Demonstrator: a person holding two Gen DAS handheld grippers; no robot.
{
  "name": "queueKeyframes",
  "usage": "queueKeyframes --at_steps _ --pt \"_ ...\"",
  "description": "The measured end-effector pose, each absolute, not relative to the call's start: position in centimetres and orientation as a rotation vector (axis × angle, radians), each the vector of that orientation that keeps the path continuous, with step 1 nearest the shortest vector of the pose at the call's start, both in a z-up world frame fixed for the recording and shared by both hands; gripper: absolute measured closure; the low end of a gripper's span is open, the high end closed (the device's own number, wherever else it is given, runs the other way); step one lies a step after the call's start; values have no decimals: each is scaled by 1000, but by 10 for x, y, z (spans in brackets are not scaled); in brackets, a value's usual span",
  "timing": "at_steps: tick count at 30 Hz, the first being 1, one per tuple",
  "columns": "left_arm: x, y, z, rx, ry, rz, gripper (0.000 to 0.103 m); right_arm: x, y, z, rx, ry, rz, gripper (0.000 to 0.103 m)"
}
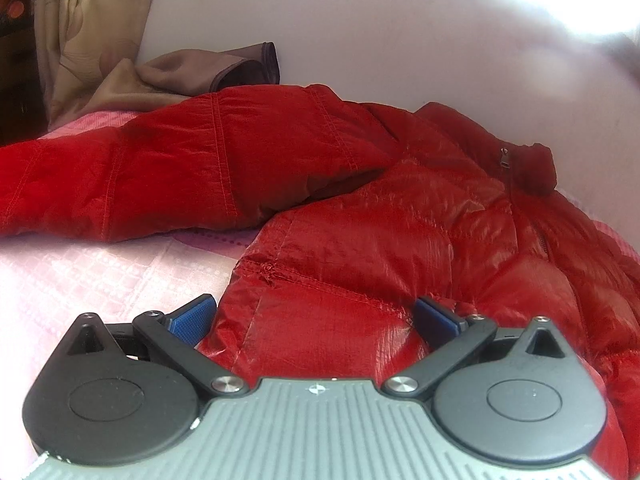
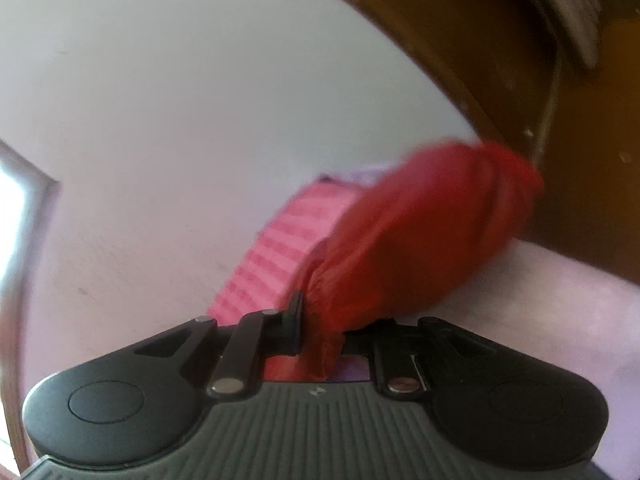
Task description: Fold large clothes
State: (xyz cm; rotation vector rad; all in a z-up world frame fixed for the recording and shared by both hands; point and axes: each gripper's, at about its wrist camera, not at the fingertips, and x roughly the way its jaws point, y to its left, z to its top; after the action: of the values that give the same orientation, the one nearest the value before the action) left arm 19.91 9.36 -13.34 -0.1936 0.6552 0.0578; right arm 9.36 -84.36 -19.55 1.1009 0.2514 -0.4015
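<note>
Lying spread across the bed, the red puffer jacket [image 1: 400, 216] rests front up on a pink patterned bedspread [image 1: 100, 272], its zip closed up to the collar [image 1: 532, 164] near the pale wall [image 1: 400, 40]. One sleeve [image 1: 160, 176] extends toward the left of the left wrist view. The hem edge of the jacket sits between the spread jaws of the left gripper [image 1: 316, 316]; the blue pads [image 1: 192, 316] stand wide apart and grip nothing, one over the bedspread, the other over the fabric.

Right gripper [image 2: 320, 332]: jaws closed on a bunched fold of red jacket fabric [image 2: 420, 232], which rises from between the fingers and appears lifted off the bed. This view is blurred; which part of the jacket is pinched cannot be determined.

Surroundings: a brown garment [image 1: 200, 76] lies beyond the sleeve, against the wall. A beige curtain [image 1: 80, 20] hangs at far left. Brown wooden furniture [image 2: 520, 60] stands behind the lifted fabric in the right wrist view.
</note>
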Motion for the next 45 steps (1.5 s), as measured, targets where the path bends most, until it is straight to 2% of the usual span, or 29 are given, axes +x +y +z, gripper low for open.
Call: queueKeyframes --at_steps 8,15,19,27,31,37,38,40,42,45 --pt "197 98 -133 -229 645 53 0 140 -782 -106 896 177 -200 89" --pt "193 103 -133 -270 633 49 0 208 -653 -55 685 225 70 89" --pt "191 107 -134 -298 624 39 0 244 -562 -61 440 308 155 89" --pt "189 114 -134 -346 607 21 0 287 -416 -112 34 464 212 89" --pt "187 117 -134 -368 599 14 0 286 -365 -130 -221 491 203 89" --pt "186 118 -134 -380 595 9 0 277 -330 -148 -340 516 211 86" --pt "186 118 -134 -381 594 8 0 276 -327 -151 -355 517 207 84" --pt "186 119 -134 -385 593 7 0 277 -323 -155 -371 529 222 67" --pt "186 120 -134 -391 591 1 0 281 -319 -159 -388 547 238 37" --pt "184 129 -131 -438 577 -49 1 281 -322 -164 -376 539 233 19"
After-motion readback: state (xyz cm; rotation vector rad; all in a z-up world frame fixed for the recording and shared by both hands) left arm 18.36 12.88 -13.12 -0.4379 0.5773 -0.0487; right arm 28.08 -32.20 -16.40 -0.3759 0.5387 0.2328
